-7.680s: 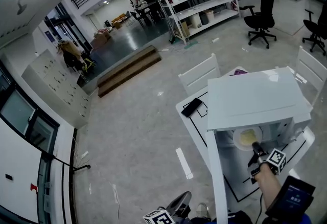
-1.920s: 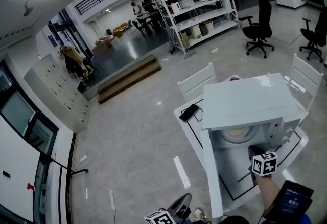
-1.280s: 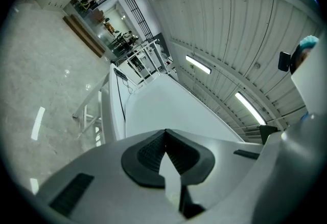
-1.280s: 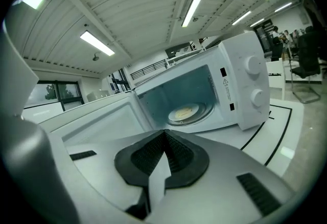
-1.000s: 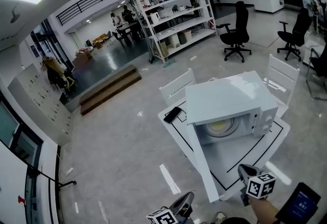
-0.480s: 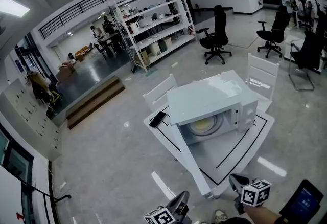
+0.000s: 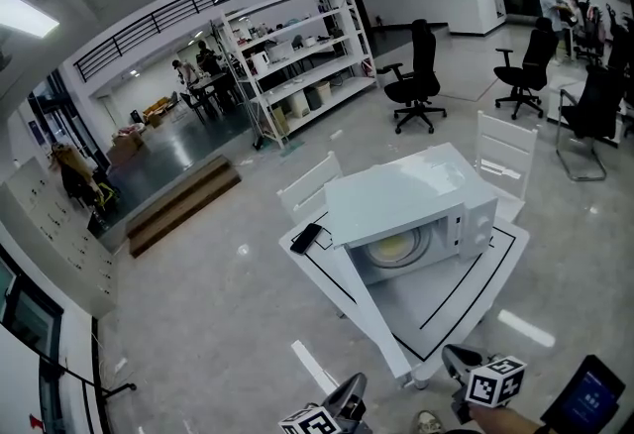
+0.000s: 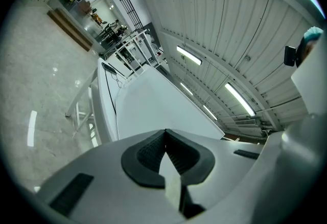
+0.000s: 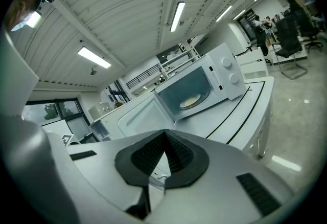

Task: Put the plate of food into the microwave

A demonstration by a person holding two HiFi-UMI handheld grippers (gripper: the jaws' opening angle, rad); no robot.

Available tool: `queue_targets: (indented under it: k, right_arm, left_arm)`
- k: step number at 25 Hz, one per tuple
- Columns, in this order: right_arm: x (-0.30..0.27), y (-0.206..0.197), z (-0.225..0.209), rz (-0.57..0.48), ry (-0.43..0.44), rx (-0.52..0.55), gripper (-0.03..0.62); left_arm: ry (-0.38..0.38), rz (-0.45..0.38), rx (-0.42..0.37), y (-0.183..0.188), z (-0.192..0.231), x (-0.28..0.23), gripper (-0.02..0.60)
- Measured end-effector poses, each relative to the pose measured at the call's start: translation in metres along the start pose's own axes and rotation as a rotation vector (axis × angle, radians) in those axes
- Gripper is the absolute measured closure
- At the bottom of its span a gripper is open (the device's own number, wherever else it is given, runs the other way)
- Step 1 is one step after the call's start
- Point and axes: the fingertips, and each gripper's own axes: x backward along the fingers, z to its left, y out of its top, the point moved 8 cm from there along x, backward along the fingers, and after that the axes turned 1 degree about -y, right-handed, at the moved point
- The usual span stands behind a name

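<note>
At the near edge, the left hand-held gripper (image 7: 350,389) is hanging clear of the worktop (image 7: 466,295), its jaws pressed together on nothing. A black phone (image 7: 306,237) is lying on the worktop's far left corner. The white microwave (image 7: 406,194) is standing with its door (image 7: 374,308) swung open toward the near left, and the plate of food (image 7: 394,247) is sitting inside its cavity. At the near right, the right hand-held gripper (image 7: 458,360) is hovering beside the worktop's near edge, jaws likewise clenched and empty.
</note>
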Motion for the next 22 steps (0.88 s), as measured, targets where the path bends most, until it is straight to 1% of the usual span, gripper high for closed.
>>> queue_targets:
  k: [5,11,14,18,22]
  right_arm:
    - [0.0,0.001,0.003,-0.008,-0.002,0.004,0.593]
    - [0.0,0.0,0.01,-0.014,-0.015,0.013,0.592]
    - [0.0,0.001,0.012,-0.017,-0.019,0.019,0.592]
    - [0.002,0.003,0.013,-0.025,-0.026,0.025,0.592]
    - [0.001,0.004,0.015,-0.033,-0.03,0.028,0.592]
  left_arm:
    - [0.0,0.006,0.0,0.001,0.002,0.001,0.575]
    - [-0.024,0.007,0.0,0.004,0.007,0.004,0.575]
    - [-0.022,0.01,-0.001,0.004,0.011,0.004,0.575]
    - [-0.034,0.003,0.007,0.005,0.006,0.002,0.575]
    - [-0.035,0.005,0.004,0.004,0.015,0.003,0.575]
